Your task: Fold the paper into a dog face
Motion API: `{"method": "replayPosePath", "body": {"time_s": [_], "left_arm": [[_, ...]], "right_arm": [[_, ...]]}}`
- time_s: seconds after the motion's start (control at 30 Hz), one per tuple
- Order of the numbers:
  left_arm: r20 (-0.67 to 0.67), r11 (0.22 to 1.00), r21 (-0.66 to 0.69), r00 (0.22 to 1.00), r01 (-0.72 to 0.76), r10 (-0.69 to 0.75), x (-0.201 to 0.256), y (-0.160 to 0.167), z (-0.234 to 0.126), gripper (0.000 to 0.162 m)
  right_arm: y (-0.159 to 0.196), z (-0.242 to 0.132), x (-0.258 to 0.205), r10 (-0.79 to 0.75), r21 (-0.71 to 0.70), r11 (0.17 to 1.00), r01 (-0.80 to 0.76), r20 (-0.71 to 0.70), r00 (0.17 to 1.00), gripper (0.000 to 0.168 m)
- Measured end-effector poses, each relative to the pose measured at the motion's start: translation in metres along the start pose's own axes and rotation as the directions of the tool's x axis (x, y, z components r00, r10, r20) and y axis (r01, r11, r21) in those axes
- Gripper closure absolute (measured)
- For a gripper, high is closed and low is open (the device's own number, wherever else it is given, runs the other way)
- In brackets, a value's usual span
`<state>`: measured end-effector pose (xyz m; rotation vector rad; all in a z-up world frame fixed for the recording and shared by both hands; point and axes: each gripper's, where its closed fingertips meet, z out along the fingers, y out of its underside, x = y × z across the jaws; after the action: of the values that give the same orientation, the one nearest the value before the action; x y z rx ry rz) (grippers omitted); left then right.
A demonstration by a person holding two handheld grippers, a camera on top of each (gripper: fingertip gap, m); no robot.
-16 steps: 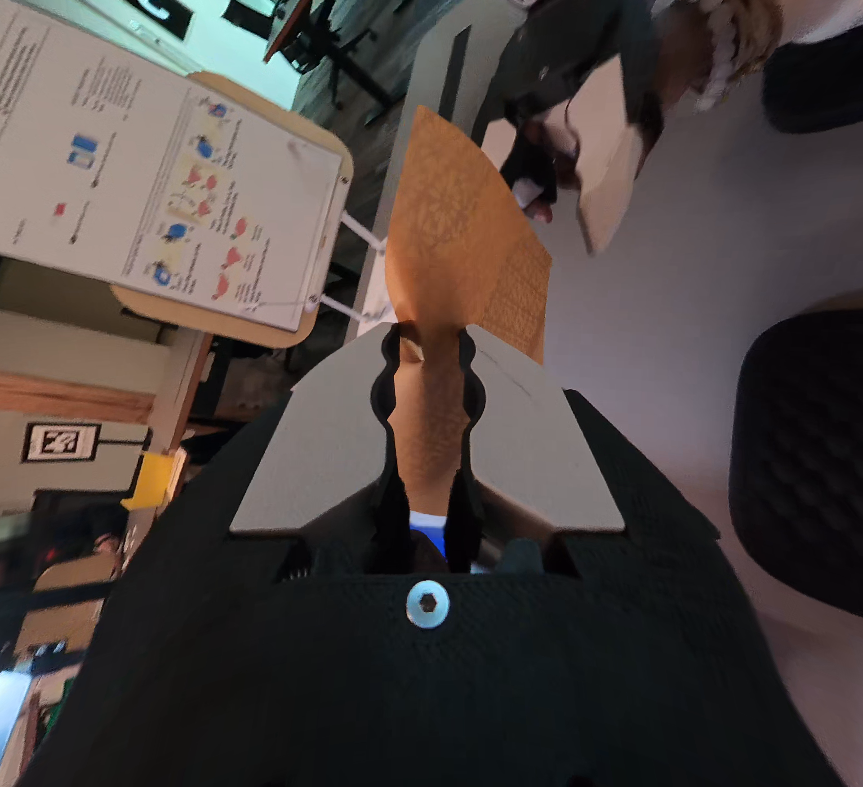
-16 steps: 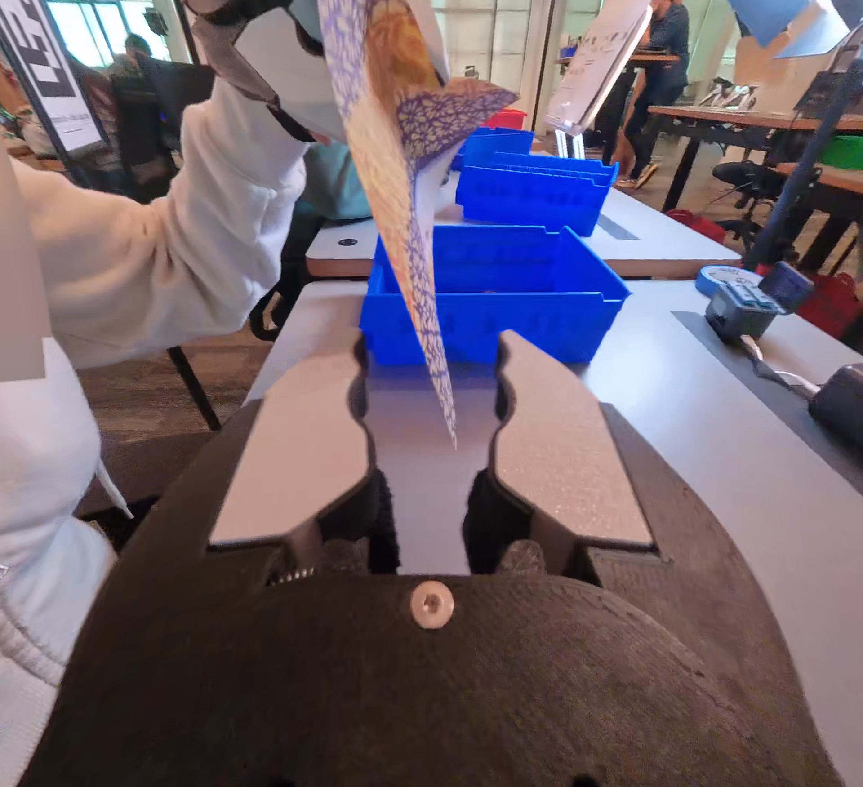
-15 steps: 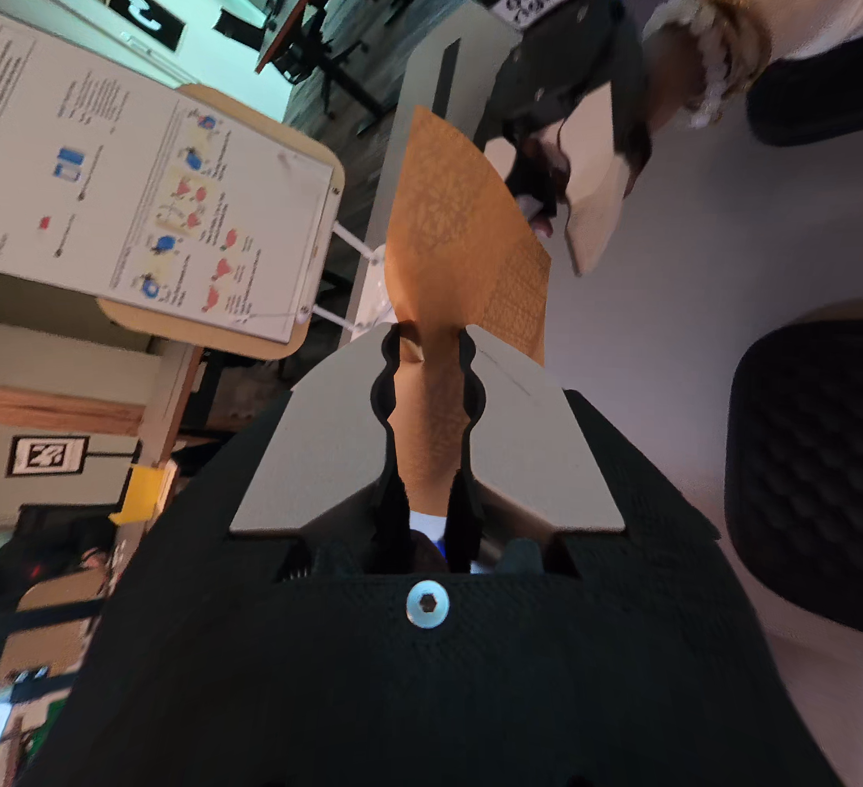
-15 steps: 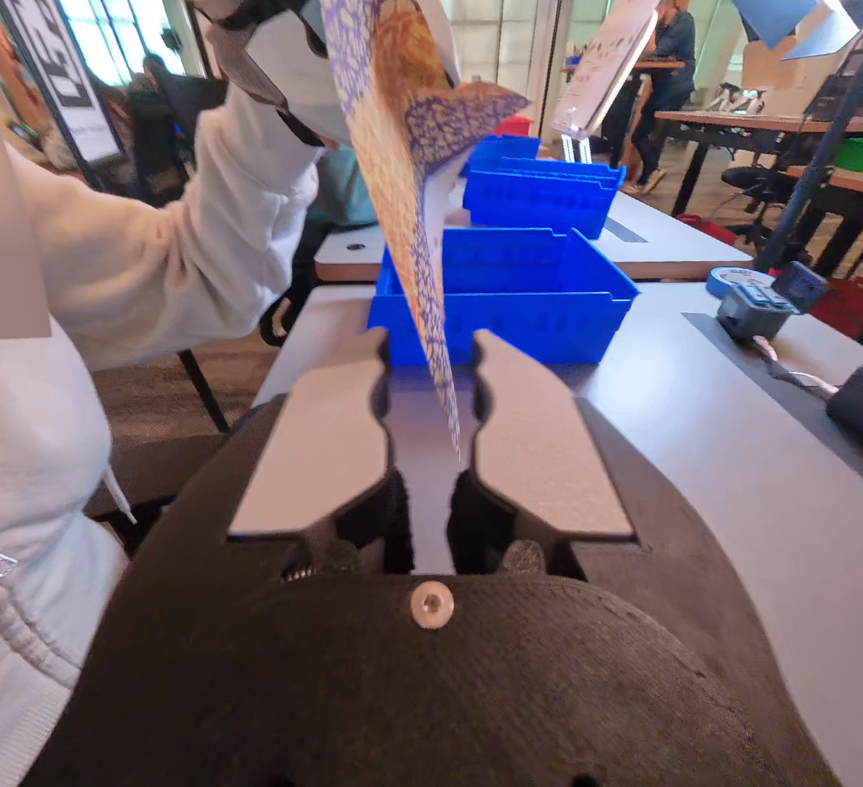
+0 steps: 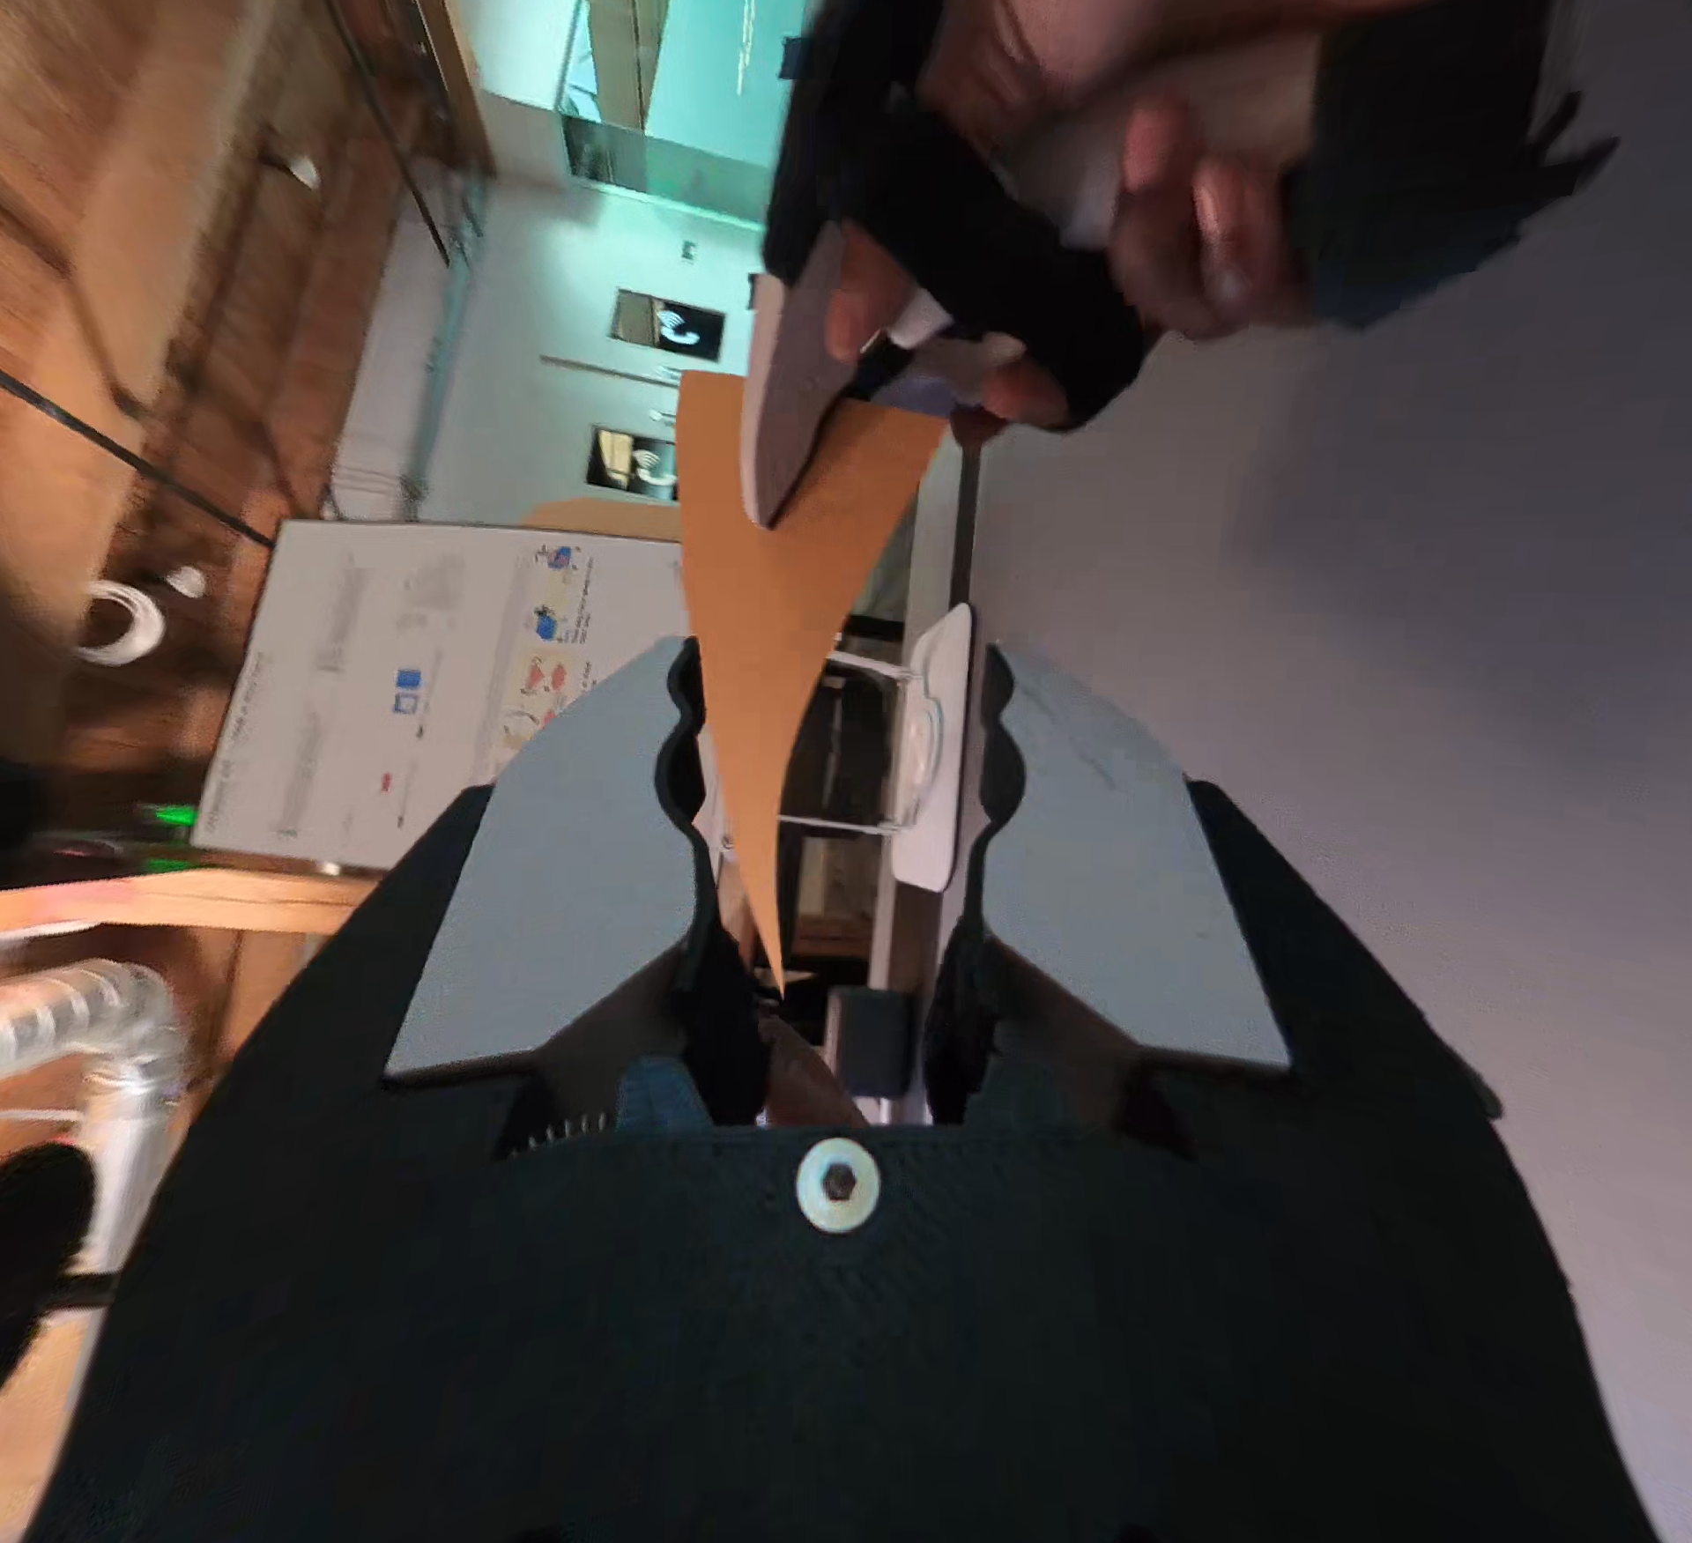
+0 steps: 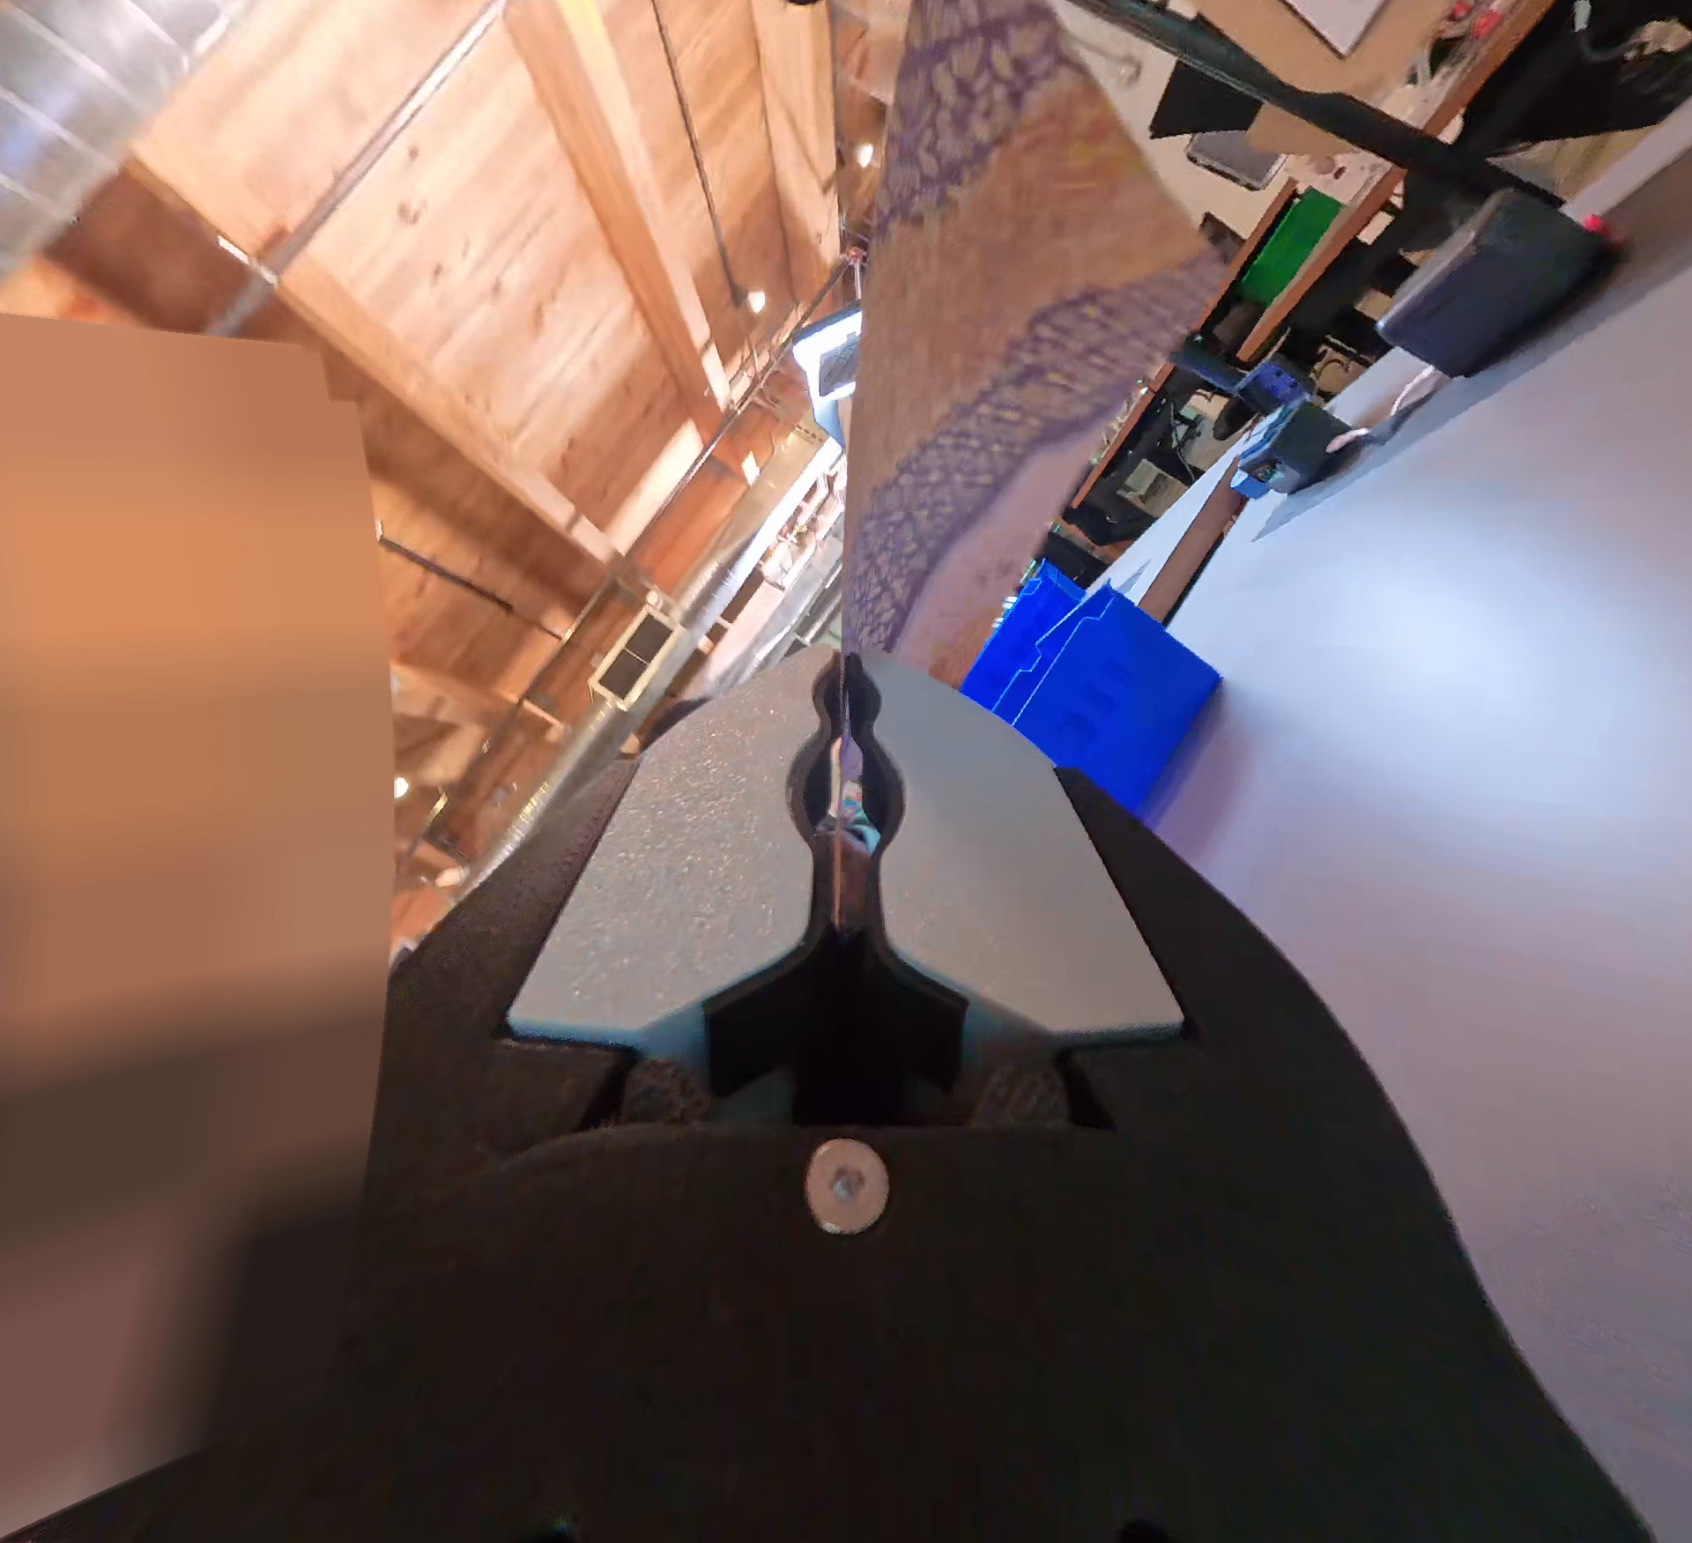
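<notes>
The paper is up in the air off the grey worktop, folded to a long triangle, plain orange on one side and purple-patterned on the other. The right gripper is clamped on one corner of it, the sheet rising from its tips toward 12 o'clock. The left gripper stands apart, and the paper's narrow point hangs down between its fingers, close by the 9 o'clock one. A blue bin sits on the worktop beyond.
</notes>
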<state>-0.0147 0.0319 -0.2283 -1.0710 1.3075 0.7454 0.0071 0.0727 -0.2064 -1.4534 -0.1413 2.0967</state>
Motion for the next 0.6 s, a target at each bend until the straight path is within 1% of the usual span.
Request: {"method": "replayPosePath", "body": {"time_s": [0.03, 0.07, 0.13, 0.2, 0.23, 0.33, 0.4, 0.43, 0.47, 0.5, 0.53, 0.57, 0.6], "left_arm": [[0.013, 1.0, -0.006, 1.0, -0.025, 0.025, 0.004, 0.002, 0.005, 0.108], [0.009, 0.999, -0.01, 0.999, -0.03, 0.031, 0.008, 0.004, 0.009, 0.115], [-0.029, 1.0, 0.013, 0.999, 0.027, -0.027, 0.017, 0.002, 0.014, 0.131], [-0.044, 0.994, 0.043, 0.994, 0.103, -0.101, 0.022, -0.003, 0.015, 0.154], [-0.062, 0.991, 0.045, 0.99, 0.128, -0.126, 0.025, -0.003, 0.016, 0.16], [-0.162, 0.969, 0.04, 0.959, 0.242, -0.233, 0.041, -0.004, 0.016, 0.162], [-0.257, 0.936, 0.017, 0.906, 0.353, -0.337, 0.054, -0.003, 0.014, 0.162], [-0.297, 0.912, 0.009, 0.872, 0.41, -0.389, 0.059, -0.002, 0.013, 0.162], [-0.339, 0.884, 0.003, 0.832, 0.468, -0.439, 0.064, -0.002, 0.011, 0.162], [-0.392, 0.85, -0.012, 0.779, 0.527, -0.489, 0.07, -0.002, 0.009, 0.162], [-0.445, 0.811, -0.038, 0.716, 0.584, -0.537, 0.076, -0.001, 0.007, 0.162], [-0.493, 0.773, -0.062, 0.654, 0.631, -0.574, 0.082, 0.0, 0.005, 0.162], [-0.541, 0.741, -0.081, 0.594, 0.667, -0.595, 0.087, 0.0, 0.002, 0.162]], "right_arm": [[0.001, -0.005, 0.0, 0.023, 0.006, 1.0, -0.023, -0.003, 1.0, 0.168], [0.003, -0.009, 0.001, 0.036, 0.006, 0.999, -0.036, -0.011, 0.999, 0.168], [0.005, -0.017, 0.004, 0.05, 0.008, 0.999, -0.05, -0.026, 0.998, 0.168], [0.01, -0.024, 0.007, 0.078, -0.013, 0.997, -0.078, -0.032, 0.996, 0.168], [0.012, -0.028, 0.008, 0.089, -0.025, 0.996, -0.09, -0.04, 0.995, 0.168], [0.019, -0.042, 0.009, 0.124, -0.077, 0.989, -0.128, -0.061, 0.99, 0.147], [0.019, -0.054, 0.0, 0.114, -0.106, 0.987, -0.118, -0.046, 0.992, 0.135], [0.018, -0.062, -0.004, 0.056, -0.122, 0.991, -0.062, -0.053, 0.997, 0.132], [0.016, -0.069, -0.011, -0.048, -0.143, 0.989, 0.042, -0.038, 0.998, 0.127], [0.016, -0.076, -0.016, -0.183, -0.184, 0.967, 0.175, -0.023, 0.983, 0.122], [0.017, -0.082, -0.018, -0.351, -0.257, 0.905, 0.339, -0.002, 0.936, 0.111], [0.021, -0.089, -0.013, -0.543, -0.356, 0.778, 0.517, 0.032, 0.839, 0.101], [0.024, -0.098, 0.0, -0.721, -0.469, 0.581, 0.665, 0.083, 0.688, 0.097]]}}
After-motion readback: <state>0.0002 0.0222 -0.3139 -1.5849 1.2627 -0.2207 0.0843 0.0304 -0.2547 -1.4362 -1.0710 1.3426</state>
